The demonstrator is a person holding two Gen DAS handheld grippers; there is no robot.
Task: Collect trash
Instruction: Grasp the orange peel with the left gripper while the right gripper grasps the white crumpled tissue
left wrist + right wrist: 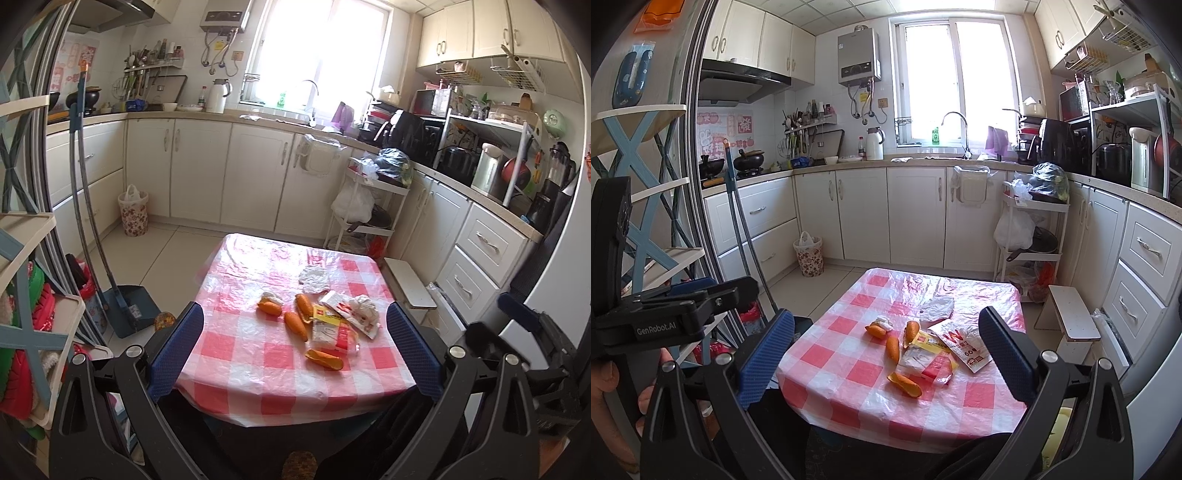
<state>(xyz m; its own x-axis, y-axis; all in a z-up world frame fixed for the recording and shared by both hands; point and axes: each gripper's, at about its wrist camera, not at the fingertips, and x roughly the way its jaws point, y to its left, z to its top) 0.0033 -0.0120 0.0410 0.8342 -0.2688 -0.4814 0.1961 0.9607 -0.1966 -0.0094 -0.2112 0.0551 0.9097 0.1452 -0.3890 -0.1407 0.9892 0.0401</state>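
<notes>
A small table under a red-and-white checked cloth (258, 369) (979, 398) carries the trash. Several orange peels (295, 325) (892, 348) lie around a yellow-and-red wrapper (334, 330) (929, 356). A white wrapper with red print (360, 314) (964, 341), a crumpled clear plastic piece (314, 280) (936, 308) and a tissue wad (274, 296) (884, 323) lie there too. My left gripper (295, 350) (676, 306) hangs open above the near table edge, holding nothing. My right gripper (886, 356) (535, 332) is open too, level with it and empty.
A flowered waste bin with a bag liner (133, 214) (809, 254) stands on the floor by the cabinets. A white bin (319, 157) (971, 184) hangs on a cabinet door. A dustpan and broom (129, 306) lean at the left. A rolling rack (369, 206) and stool (1071, 314) flank the right.
</notes>
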